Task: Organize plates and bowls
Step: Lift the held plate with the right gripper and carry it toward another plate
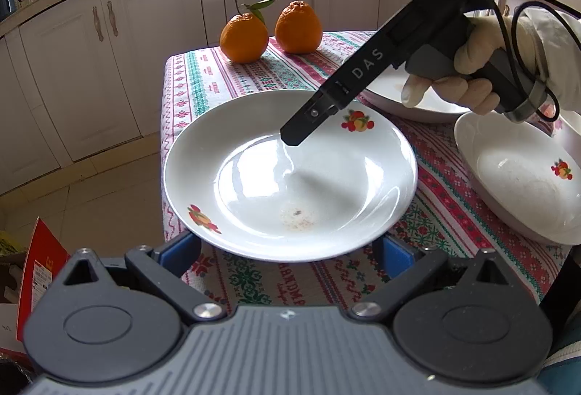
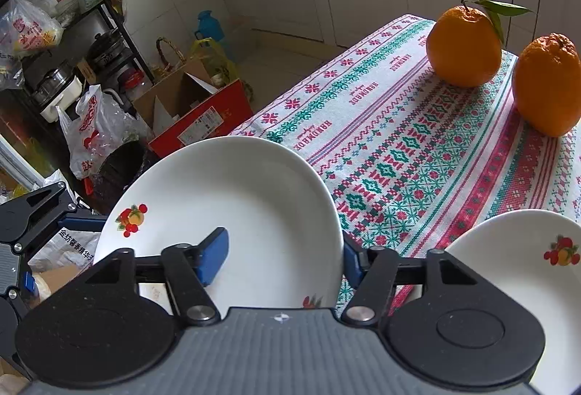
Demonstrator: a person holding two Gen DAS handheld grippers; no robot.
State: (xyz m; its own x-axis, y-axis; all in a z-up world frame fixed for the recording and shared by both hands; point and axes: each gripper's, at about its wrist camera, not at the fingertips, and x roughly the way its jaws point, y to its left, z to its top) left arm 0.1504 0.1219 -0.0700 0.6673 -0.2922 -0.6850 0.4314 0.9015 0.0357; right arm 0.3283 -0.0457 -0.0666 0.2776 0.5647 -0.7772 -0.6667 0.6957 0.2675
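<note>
Plate (image 1: 290, 177), white with small fruit prints on its rim, lies on the patterned surface (image 1: 454, 184), right ahead of both sets of jaws, its one side hanging out past the surface's edge.

The left gripper (image 1: 288, 249) has its jaws spread wide. The plate's near rim sits between the two blue pads (image 1: 181, 249) and partly covers them. Whether the pads press on the rim or only flank it, I cannot tell.

The right gripper (image 2: 283, 257), held in a gloved hand (image 1: 464, 68), points steeply down at the same plate. Its jaws are released. One blue pad (image 2: 214, 257) hangs over the plate's inside, well clear of the rim, and the other sits just outside the rim, so the rim stands between them with nothing clamped.

A second plate (image 2: 526, 268) with the same fruit print lies on the surface, just outside the right jaws on their outer side. A third plate (image 1: 417, 104) shows behind the gloved hand, mostly hidden by it.

Two oranges (image 2: 464, 46), one with stem and leaves, stand well beyond the jaws at the far end of the surface, close beside each other.
</note>
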